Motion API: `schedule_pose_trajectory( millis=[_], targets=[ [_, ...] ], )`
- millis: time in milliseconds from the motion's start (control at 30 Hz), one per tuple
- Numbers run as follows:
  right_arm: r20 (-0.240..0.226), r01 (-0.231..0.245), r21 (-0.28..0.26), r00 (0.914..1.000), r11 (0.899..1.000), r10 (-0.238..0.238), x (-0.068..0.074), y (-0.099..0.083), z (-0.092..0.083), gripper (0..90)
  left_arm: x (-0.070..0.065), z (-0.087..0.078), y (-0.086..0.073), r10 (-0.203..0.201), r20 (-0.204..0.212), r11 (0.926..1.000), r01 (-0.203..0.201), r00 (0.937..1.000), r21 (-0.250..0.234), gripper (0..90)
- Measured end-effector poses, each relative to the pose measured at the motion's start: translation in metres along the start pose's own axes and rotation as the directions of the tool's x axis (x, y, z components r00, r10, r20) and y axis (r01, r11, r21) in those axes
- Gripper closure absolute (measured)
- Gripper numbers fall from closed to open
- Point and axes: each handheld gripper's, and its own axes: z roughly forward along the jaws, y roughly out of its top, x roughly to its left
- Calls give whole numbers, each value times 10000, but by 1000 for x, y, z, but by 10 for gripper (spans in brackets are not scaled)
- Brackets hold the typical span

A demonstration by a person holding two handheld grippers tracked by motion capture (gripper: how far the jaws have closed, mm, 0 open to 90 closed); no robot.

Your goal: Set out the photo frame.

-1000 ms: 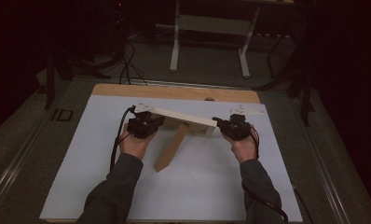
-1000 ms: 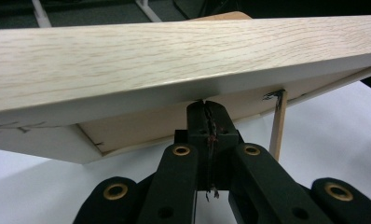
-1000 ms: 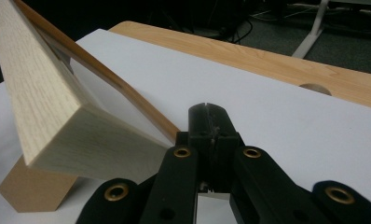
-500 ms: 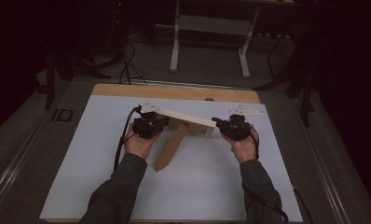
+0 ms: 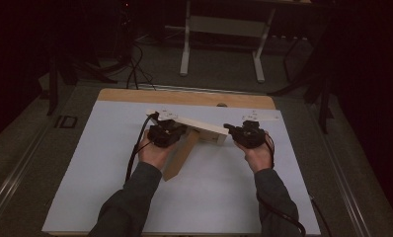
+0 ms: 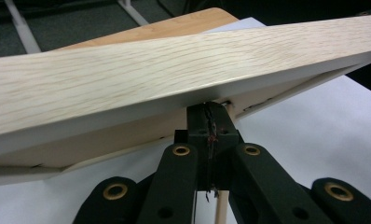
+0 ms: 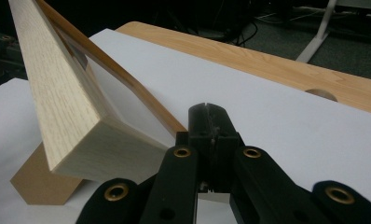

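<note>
Left gripper [image 6: 207, 114], jaws closed tip to tip with nothing between them, tips set against the underside of the pale wooden board [image 6: 174, 70], just under its edge. Right gripper [image 7: 207, 114], jaws likewise closed and empty, just beside the board's squared end [image 7: 104, 154]. The board [image 5: 194, 123] spans between the two grippers [image 5: 167, 132] [image 5: 244, 134], raised over a brown panel [image 5: 180, 154] that slants toward the person, on a white sheet [image 5: 110, 163] covering the table [image 5: 184, 97].

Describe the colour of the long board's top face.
Pale wood grain on the board, clearest in the left gripper view.
</note>
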Motion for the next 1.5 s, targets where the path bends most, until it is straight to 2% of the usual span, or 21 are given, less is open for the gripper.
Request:
schedule_pose_trajectory(
  millis=[300, 800, 1500],
  targets=[
    [-14, -4, -4, 10000, 10000, 4, 1, 0, 0, 898, -10, 6, 4, 357, 80, 9992, -358, 9993, 155, 900],
    [-161, 70, 37, 9998, 10000, -70, 4, 0, -2, 899, -14, 10, 5, 359, 118, 9991, -362, 9993, 227, 900],
    [-592, 203, 47, 9980, 9998, -200, 12, -1, -2, 899, -24, 15, 6, 547, 210, 9979, -553, 9983, 330, 900]
  ],
)
